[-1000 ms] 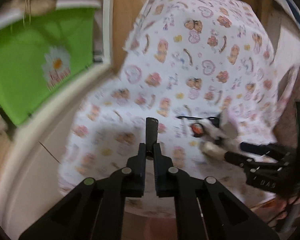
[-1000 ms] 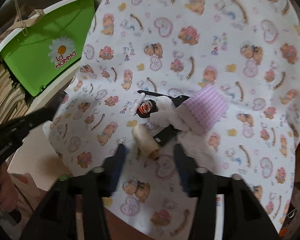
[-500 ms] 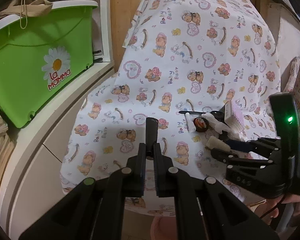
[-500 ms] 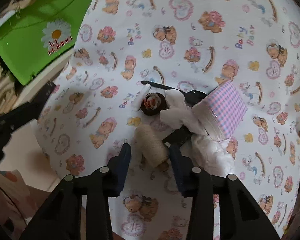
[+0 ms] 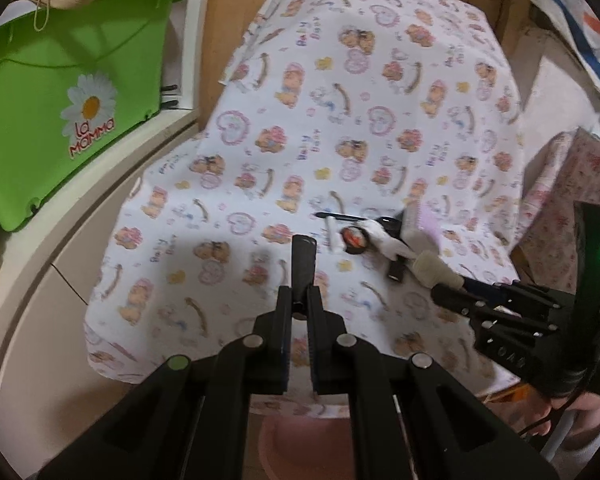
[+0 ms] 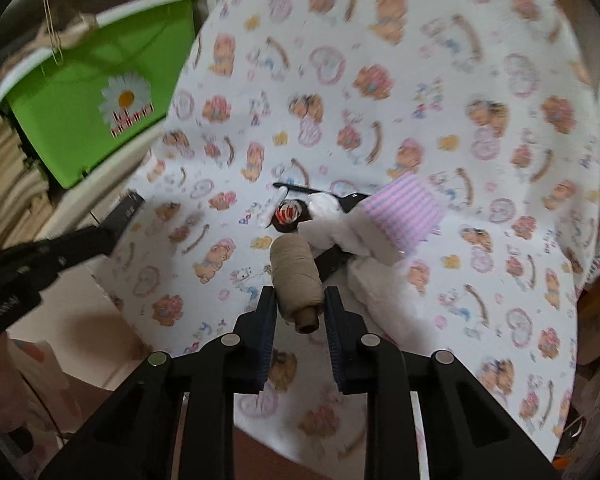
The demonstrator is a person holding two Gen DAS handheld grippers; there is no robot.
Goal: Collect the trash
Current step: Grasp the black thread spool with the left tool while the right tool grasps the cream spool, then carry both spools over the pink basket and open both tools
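A small heap of things lies on a table covered with a bear-print cloth (image 6: pixel 380 92): a beige thread spool (image 6: pixel 296 276), a black round lid with a red centre (image 6: pixel 287 216), white crumpled tissue (image 6: pixel 332 220), a pink striped pad (image 6: pixel 404 210) and a thin black stick (image 6: pixel 312 190). My right gripper (image 6: pixel 298 300) is shut on the near end of the spool. My left gripper (image 5: pixel 298 304) is shut, with one black piece (image 5: pixel 303 264) sticking up between its fingers, left of the heap (image 5: pixel 380 236).
A green tub with a daisy label (image 5: pixel 72 92) stands on a white shelf at the left. A pink basin (image 5: pixel 300 444) shows below the table's front edge. A floral-covered object (image 5: pixel 572 200) stands at the right.
My right gripper has moved forward over the spool and closed on it. The left gripper has stayed shut and drifted slightly.
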